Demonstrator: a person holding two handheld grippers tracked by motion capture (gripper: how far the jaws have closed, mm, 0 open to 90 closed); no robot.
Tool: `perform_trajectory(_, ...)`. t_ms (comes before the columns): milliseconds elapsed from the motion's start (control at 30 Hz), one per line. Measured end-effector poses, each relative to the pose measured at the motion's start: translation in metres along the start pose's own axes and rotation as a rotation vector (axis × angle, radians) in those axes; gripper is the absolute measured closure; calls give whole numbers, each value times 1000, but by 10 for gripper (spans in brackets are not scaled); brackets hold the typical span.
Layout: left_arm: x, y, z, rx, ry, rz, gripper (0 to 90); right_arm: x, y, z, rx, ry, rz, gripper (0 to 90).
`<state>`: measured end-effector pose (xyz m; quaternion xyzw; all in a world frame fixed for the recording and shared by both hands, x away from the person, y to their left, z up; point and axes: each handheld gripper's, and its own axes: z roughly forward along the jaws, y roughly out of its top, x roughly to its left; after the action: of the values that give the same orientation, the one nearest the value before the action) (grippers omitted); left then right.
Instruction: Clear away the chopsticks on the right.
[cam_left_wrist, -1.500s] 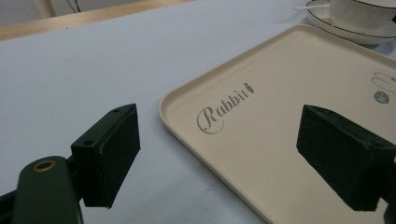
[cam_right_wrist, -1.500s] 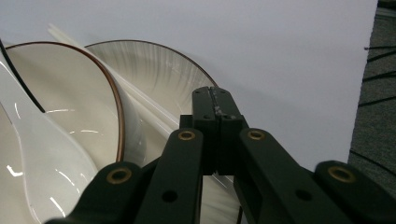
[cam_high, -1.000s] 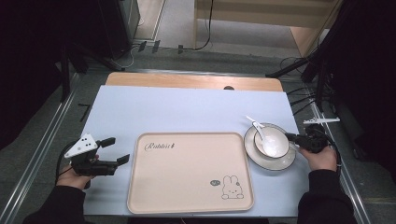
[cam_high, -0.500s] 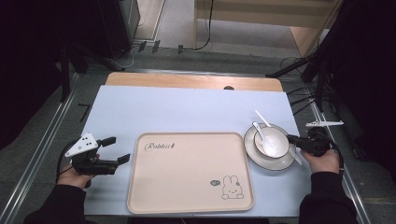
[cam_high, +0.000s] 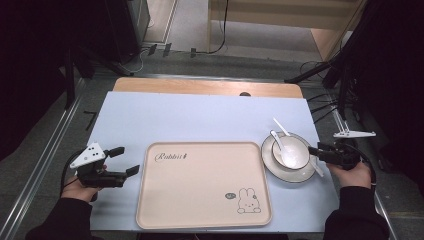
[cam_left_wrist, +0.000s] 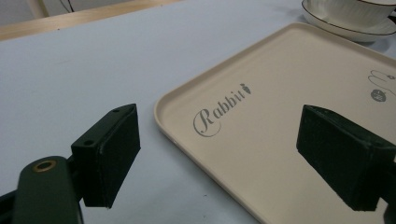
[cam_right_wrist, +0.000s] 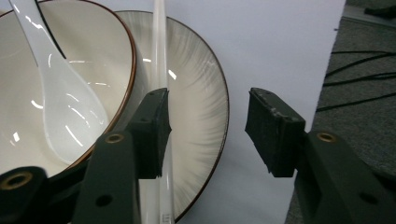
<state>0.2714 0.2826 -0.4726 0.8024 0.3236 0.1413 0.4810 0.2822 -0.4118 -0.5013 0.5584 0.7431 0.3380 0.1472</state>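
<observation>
A white bowl (cam_high: 296, 152) with a brown rim stands on a grey-streaked plate (cam_high: 285, 175) at the table's right, and a white spoon (cam_high: 279, 141) rests in it. A thin white stick (cam_high: 316, 168) lies along the plate's right rim. My right gripper (cam_high: 313, 150) is level at that rim. Its jaws have just been opening and now stand open, gripping nothing. In the right gripper view (cam_right_wrist: 208, 130) the stick (cam_right_wrist: 160, 56) runs under the left-hand jaw, beside the bowl (cam_right_wrist: 93, 56) and spoon (cam_right_wrist: 60, 102). My left gripper (cam_high: 127, 160) is open at the tray's left edge.
A cream tray (cam_high: 200, 195) with a rabbit drawing and the word "Rabbit" (cam_left_wrist: 219, 112) lies in the middle of the blue mat. The left gripper view (cam_left_wrist: 219, 149) looks across its corner toward the plate (cam_left_wrist: 345, 29). Cables lie on the floor to the right.
The right gripper's jaws have spread apart, and the white stick now lies free on the plate's rim. The left gripper has kept still.
</observation>
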Motion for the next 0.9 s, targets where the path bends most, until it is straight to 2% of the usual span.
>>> perform_trajectory(167,0,0,-1,0,4,-2,141,2,-1,5,30,21,-6,575)
perform_trajectory(300,0,0,0,1,4,-3,141,1,-1,5,27,39,-4,625)
perform_trajectory(333,0,0,0,1,2,-2,141,1,-1,5,31,44,0,692)
perform_trajectory(400,0,0,0,1,1,-2,141,0,-2,6,39,43,8,722)
perform_trajectory(500,0,0,0,1,1,-2,141,-2,-3,7,42,46,18,732)
perform_trajectory(600,0,0,-1,-1,2,-2,141,-4,-4,4,24,79,37,711)
perform_trajectory(633,0,0,-1,1,3,0,141,-4,-4,3,13,82,25,708)
perform_trajectory(767,0,0,-1,2,2,-1,142,1,-4,3,42,93,-10,687)
perform_trajectory(900,0,0,-1,2,3,-3,142,2,-4,4,48,80,-17,699)
